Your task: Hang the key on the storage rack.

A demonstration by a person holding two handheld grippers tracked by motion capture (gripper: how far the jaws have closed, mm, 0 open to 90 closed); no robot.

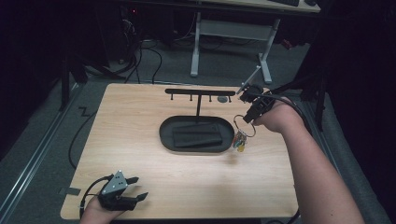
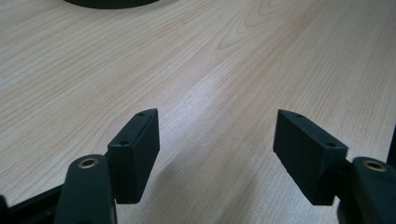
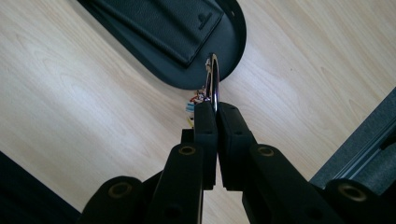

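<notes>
My right gripper (image 1: 248, 116) hangs above the table just right of the black oval tray (image 1: 166, 135), shut on a metal key ring (image 1: 244, 125). A bunch of small coloured keys and tags (image 1: 240, 140) dangles below the ring, beside the tray's right end. In the right gripper view the ring (image 3: 214, 84) stands edge-on between the closed pads, over the tray's rim (image 3: 236, 46). A black wallet (image 1: 197, 135) lies in the tray. My left gripper (image 1: 137, 189) rests at the table's near left corner, jaws open and nothing between them (image 2: 215, 140).
A black T-shaped rack with several hooks (image 1: 200, 92) stands behind the tray, its post rising from the tray's back. A small grey object (image 1: 223, 99) lies by its right end. A white desk frame (image 1: 233, 32) stands beyond the table on the floor.
</notes>
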